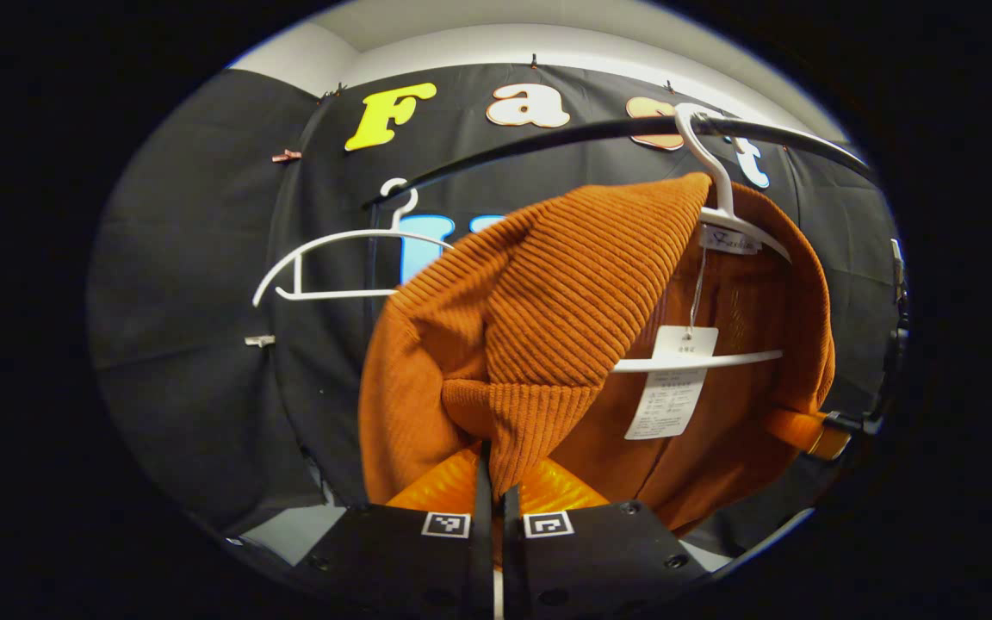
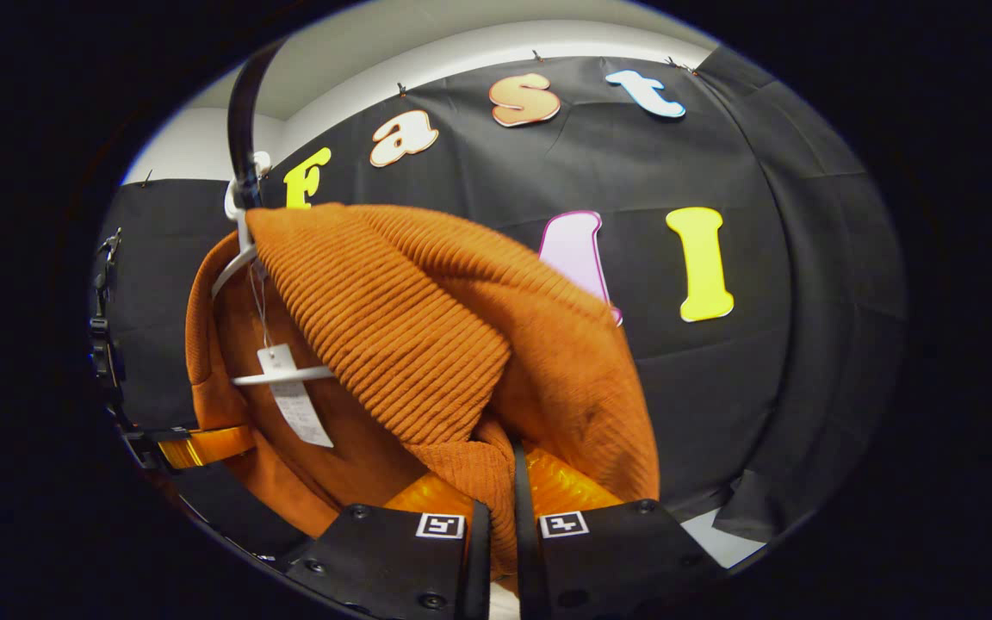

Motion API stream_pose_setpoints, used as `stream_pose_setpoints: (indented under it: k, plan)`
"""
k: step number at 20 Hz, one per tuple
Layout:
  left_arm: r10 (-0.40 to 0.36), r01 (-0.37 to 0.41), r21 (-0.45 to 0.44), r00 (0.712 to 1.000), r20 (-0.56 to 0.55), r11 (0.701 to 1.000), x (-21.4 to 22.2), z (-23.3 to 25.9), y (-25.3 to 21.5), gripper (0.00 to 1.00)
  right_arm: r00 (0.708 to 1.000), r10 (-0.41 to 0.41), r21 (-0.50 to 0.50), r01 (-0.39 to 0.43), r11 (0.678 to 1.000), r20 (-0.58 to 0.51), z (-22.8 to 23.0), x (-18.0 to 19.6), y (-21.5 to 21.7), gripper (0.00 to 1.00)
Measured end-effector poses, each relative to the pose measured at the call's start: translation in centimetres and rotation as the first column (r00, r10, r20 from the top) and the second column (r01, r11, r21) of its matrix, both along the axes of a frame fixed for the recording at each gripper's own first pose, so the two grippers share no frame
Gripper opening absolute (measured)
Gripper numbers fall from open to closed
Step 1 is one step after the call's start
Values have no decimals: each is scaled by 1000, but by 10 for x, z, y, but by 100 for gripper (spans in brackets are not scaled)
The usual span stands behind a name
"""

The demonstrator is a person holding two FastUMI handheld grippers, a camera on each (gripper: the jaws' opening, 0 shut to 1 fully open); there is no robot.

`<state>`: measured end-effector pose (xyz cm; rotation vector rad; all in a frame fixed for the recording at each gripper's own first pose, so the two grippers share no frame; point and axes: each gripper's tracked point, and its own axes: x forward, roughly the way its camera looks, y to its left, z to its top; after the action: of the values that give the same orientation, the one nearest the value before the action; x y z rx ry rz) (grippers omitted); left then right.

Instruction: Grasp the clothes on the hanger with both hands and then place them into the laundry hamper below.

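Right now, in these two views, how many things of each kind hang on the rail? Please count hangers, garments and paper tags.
White hangers: 2, one bare, one carrying the sweater
Orange ribbed sweater: 1
Paper tag: 1
Total: 4, all on the black rail

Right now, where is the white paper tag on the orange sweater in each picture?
Left gripper view: the paper tag hangs right of centre, inside the orange sweater, crossing the hanger's white bar.
Right gripper view: the paper tag hangs at left, inside the sweater's opening.
Shared landmark: the white hanger hooked on the black rail.
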<state>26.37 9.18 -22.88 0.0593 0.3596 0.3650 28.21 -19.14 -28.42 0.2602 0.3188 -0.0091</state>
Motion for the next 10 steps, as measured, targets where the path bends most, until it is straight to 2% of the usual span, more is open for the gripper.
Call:
stream_pose_setpoints:
  k: [5,8,9,10]
  plan:
    - [71,-78,100,994,78,992,-13,47,27,8,992,-87,146,74,987,88,35,9,-38,17]
    - [83,-105,160,987,140,981,-17,77,39,8,985,-109,148,88,985,134,53,19,-52,17]
    - [84,-113,180,983,162,977,-15,87,43,8,982,-115,140,94,986,150,61,22,-55,12]
    - [80,-117,200,980,184,973,-15,97,47,8,978,-120,142,96,985,172,72,26,-58,17]
